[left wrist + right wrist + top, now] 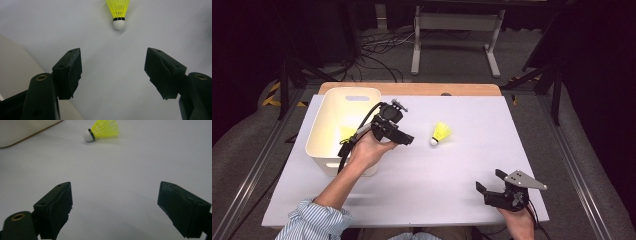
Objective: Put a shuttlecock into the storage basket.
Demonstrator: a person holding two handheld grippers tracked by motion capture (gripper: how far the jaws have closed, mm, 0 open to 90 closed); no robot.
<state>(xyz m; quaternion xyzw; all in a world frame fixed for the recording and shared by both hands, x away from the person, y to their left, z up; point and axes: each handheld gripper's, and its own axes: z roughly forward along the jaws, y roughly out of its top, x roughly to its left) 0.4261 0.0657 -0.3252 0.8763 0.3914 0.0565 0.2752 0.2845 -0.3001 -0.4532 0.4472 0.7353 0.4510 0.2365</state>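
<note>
**A:** What's showing from the high view?

**B:** A yellow shuttlecock [441,133] is lying on its side on the white table [452,180], roughly in the middle, with its white cork tip pointing toward the person. The left gripper [404,140] is hovering just beside it, on the shuttlecock's left, and is pointing its way without touching it. Behind that hand a white bin [343,128] is sitting at the table's left edge (a patch of yellow is showing inside, too blurred to name). The right gripper [488,181] is resting near the front right corner, well apart from the shuttlecock, with its jaws standing spread.

**A:** And the left gripper view?

**B:** The left gripper [113,71] is holding its two black jaws wide apart, with nothing but bare table between them. The shuttlecock [118,13] is lying straight ahead at the top of the picture, cork end facing the jaws, clear of both. The pale wall of the bin [15,65] is showing at the lower left.

**A:** The right gripper view?

**B:** The right gripper [115,205] is also standing spread, pinching nothing. The shuttlecock [102,130] is lying far ahead, up near the top, cork to the left and skirt to the right. A corner of the bin [22,131] is showing at the upper left, near the shuttlecock but apart from it.
</note>
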